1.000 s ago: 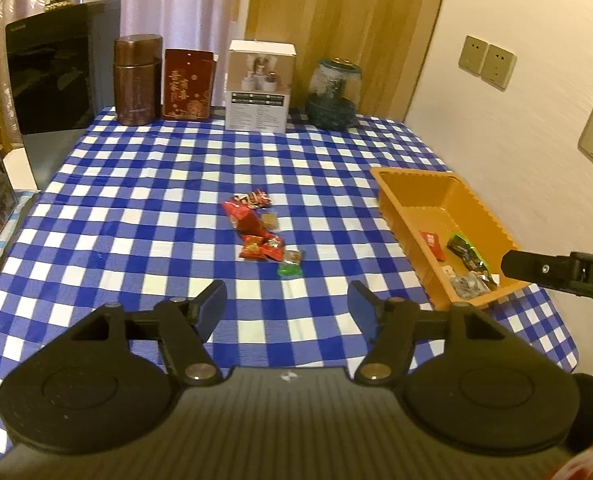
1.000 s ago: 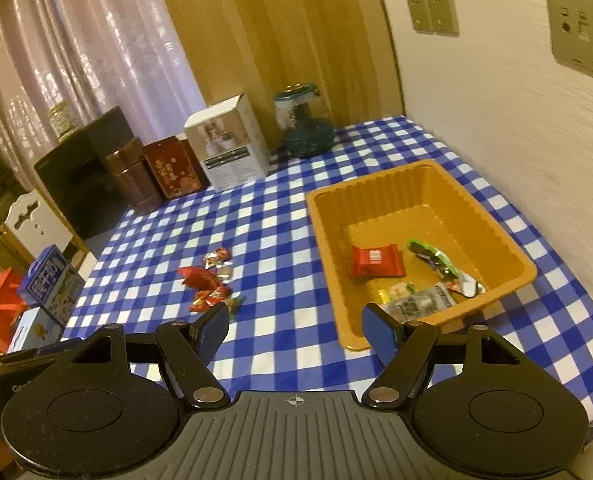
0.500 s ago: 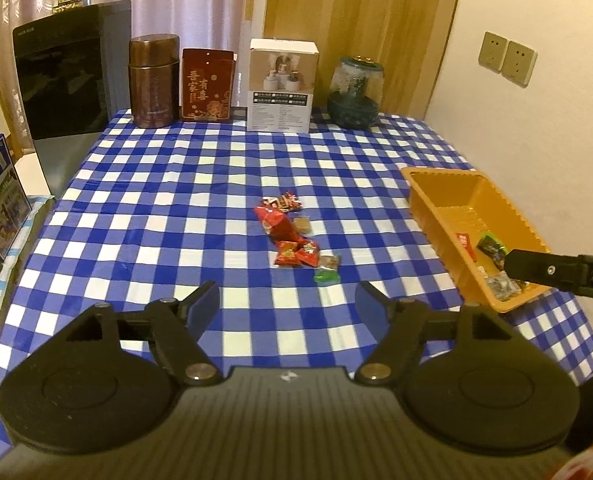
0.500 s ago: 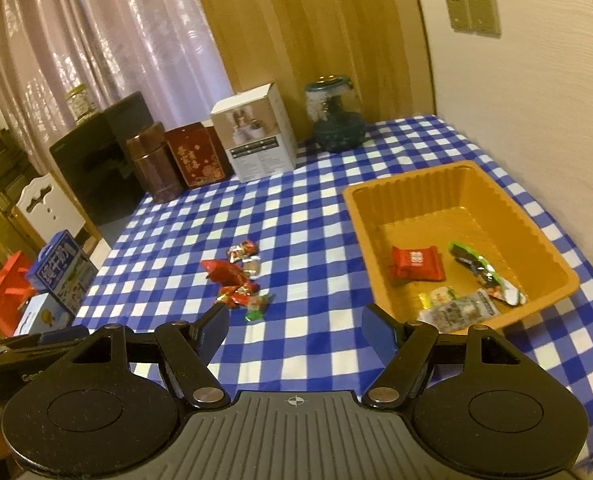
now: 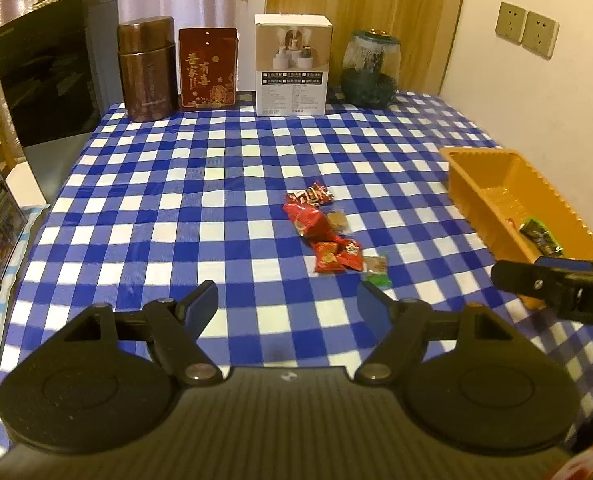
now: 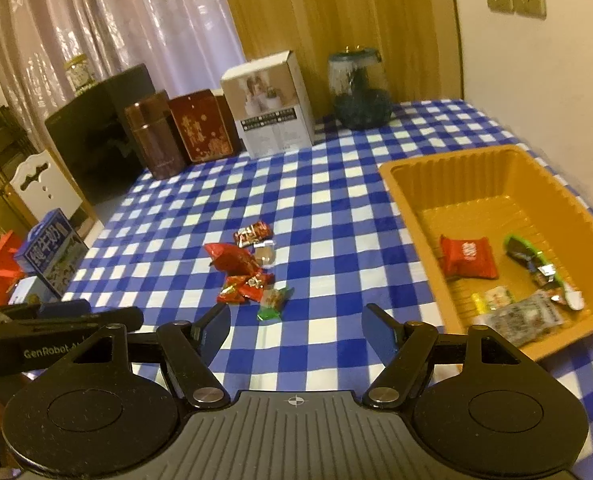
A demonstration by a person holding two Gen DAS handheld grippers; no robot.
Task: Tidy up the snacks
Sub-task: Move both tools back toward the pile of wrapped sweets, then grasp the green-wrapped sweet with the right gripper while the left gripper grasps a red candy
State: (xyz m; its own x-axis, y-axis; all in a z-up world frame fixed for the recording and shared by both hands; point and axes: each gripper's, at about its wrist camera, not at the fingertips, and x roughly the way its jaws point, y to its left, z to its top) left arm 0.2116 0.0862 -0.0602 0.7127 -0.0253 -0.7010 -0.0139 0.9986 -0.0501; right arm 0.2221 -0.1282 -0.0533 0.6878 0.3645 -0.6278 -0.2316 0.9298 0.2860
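Lettering "GenRobot" on left tool (image 6: 96,316), "DA" on right tool (image 5: 508,276)

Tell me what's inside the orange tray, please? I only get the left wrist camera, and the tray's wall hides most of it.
Observer: A red packet lies flat on the floor of the tray, left of the green wrapper.
Operator: Anything else in there?
Observer: Yes, a grey packet lies against the near wall.
Operator: Is the right claw holding a snack?
Observer: No, the right claw is open with nothing between its fingers.
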